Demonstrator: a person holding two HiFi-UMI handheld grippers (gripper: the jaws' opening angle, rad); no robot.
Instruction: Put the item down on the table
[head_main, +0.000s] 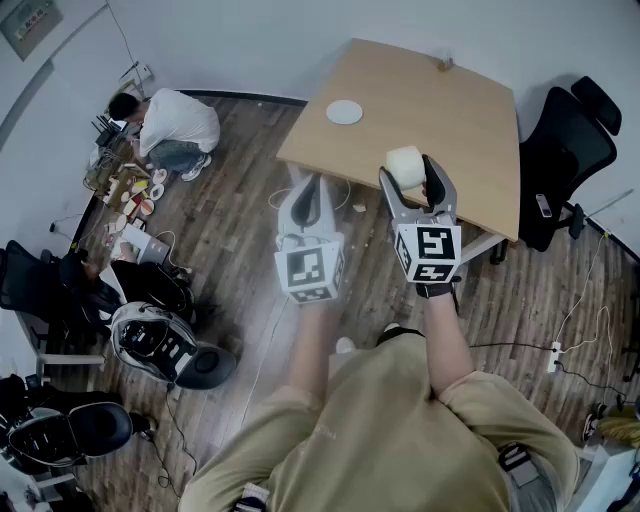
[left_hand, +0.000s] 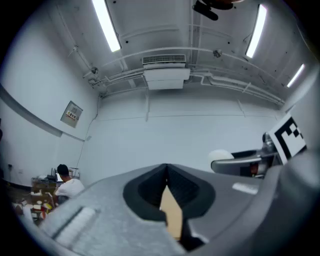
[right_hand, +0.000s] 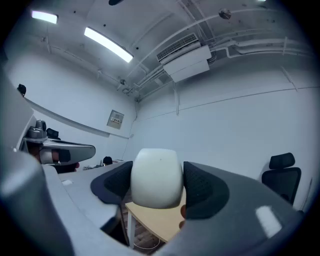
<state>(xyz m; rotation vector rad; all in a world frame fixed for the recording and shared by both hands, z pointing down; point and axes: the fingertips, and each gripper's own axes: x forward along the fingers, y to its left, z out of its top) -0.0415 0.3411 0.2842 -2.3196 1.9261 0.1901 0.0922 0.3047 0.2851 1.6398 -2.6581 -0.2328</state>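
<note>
right tongs (head_main: 409, 170) clamped on the white cup (right_hand: 156, 177), up in the air by the tabletop's (head_main: 420, 100) near edge | left tongs (head_main: 308, 185) pinched together, empty | tip: I'd keep it level, lower till the base sits flat, then let go

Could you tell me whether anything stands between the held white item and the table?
Nothing visible does: the item, clamped in the right gripper, is at the near edge of the table; the plate lies farther off.
</note>
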